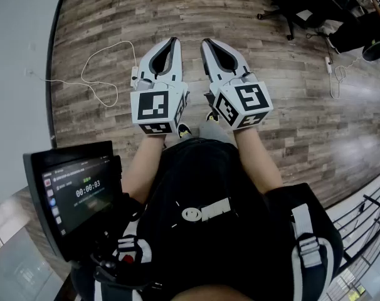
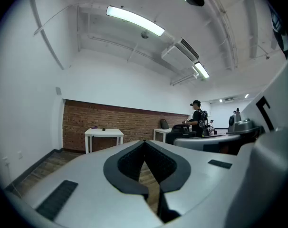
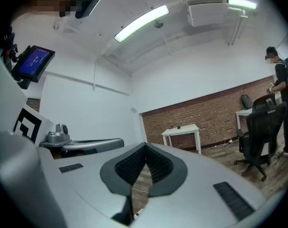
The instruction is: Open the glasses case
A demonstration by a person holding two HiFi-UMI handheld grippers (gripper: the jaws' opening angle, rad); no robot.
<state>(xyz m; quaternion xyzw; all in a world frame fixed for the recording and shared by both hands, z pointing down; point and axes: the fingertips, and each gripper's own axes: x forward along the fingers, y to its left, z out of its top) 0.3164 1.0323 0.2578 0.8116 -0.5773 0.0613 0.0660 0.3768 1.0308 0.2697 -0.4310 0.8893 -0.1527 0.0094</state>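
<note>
No glasses case shows plainly in any view. In the head view my left gripper [image 1: 173, 41] and right gripper [image 1: 206, 42] are held side by side in front of the person's body, above a wooden floor [image 1: 253, 49]. Both point away, roughly level. The left gripper's [image 2: 145, 141] jaws meet at the tips with nothing between them. In the right gripper view the right gripper [image 3: 145, 145] is likewise shut and empty. A white table [image 2: 103, 133] stands far off by a brick wall, with small things on it too distant to identify.
A white cable [image 1: 102, 74] loops over the floor at the left. An office chair [image 1: 296, 5] stands at the far right, also in the right gripper view [image 3: 260, 127]. A screen [image 1: 74, 193] sits at the person's left hip. A person [image 2: 197, 118] stands by desks.
</note>
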